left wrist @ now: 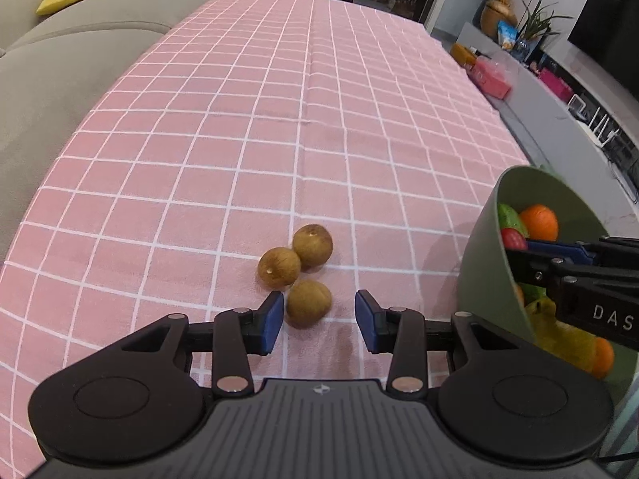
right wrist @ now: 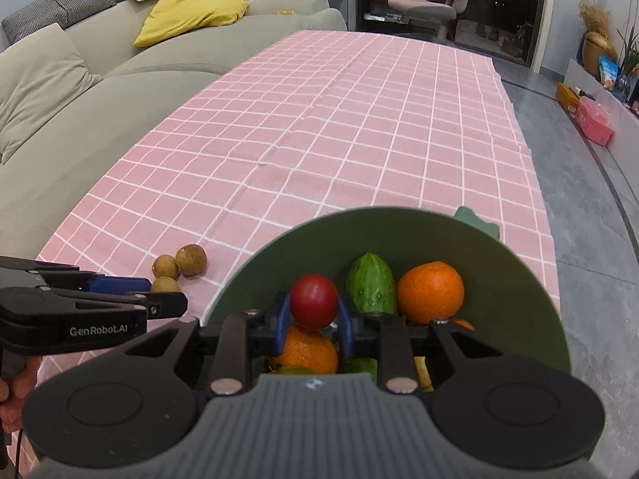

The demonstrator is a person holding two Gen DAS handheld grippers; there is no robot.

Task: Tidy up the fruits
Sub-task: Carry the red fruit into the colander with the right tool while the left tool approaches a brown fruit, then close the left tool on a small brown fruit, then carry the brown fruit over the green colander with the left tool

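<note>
Pink checked tablecloth [left wrist: 279, 99] beside sofa [left wrist: 60, 80].

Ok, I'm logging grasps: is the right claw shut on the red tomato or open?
Shut on it. In the right wrist view, the right claw has both blue pads pressed against the red tomato, held over the green bowl.

Three brown longans [left wrist: 297, 275] cluster on the cloth beside the fruit-filled green bowl [right wrist: 531, 279].

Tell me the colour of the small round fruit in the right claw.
Red. The small round fruit sits between the right claw fingers, clearest in the right wrist view.
</note>
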